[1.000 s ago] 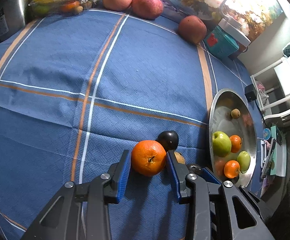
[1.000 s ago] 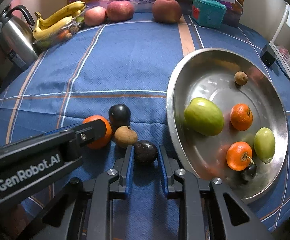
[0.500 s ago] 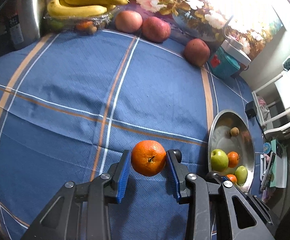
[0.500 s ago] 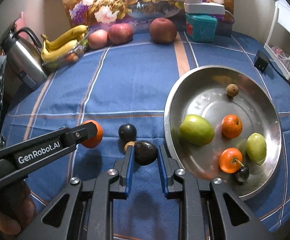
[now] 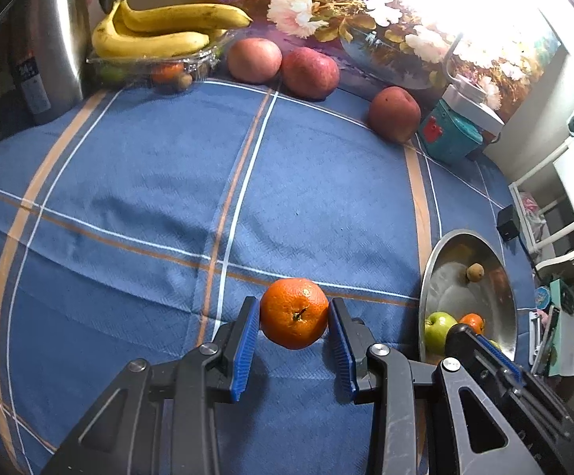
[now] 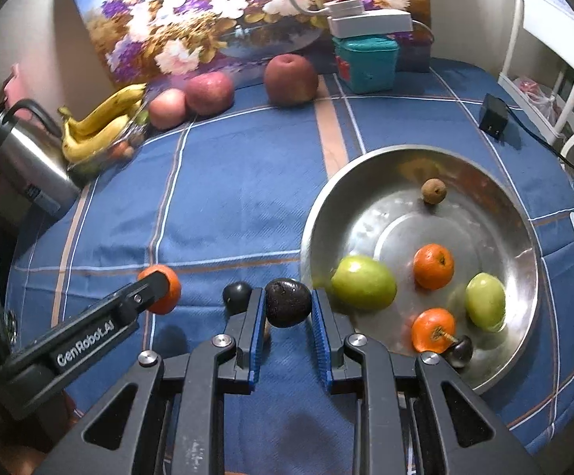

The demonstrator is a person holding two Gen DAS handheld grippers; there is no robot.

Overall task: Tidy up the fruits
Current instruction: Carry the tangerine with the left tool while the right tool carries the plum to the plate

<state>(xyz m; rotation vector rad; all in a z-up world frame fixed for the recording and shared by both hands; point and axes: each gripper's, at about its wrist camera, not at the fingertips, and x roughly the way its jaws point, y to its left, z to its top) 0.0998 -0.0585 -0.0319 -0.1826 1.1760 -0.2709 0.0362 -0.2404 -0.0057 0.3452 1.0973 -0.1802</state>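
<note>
My left gripper (image 5: 294,322) is shut on an orange (image 5: 294,318), held above the blue checked cloth; the same orange (image 6: 164,291) shows in the right wrist view left of centre. My right gripper (image 6: 288,310) is shut on a dark avocado (image 6: 288,303), lifted off the cloth just left of the steel bowl (image 6: 496,198). The bowl holds two green apples (image 6: 364,283), two oranges (image 6: 433,267), a small brown fruit (image 6: 433,191) and a dark plum (image 6: 459,350). A dark plum (image 6: 237,293) lies on the cloth beside my right fingers.
Along the back stand three red apples (image 6: 290,79), bananas (image 6: 101,122) on a clear tray, a steel kettle (image 6: 25,158), a teal box (image 6: 366,63) and a flower painting. A black adapter (image 6: 493,116) lies behind the bowl. A white chair stands at the right.
Both grippers rose off the cloth with their fruit. The avocado left the cluster of small fruits, and the orange lifted away from the plum.
</note>
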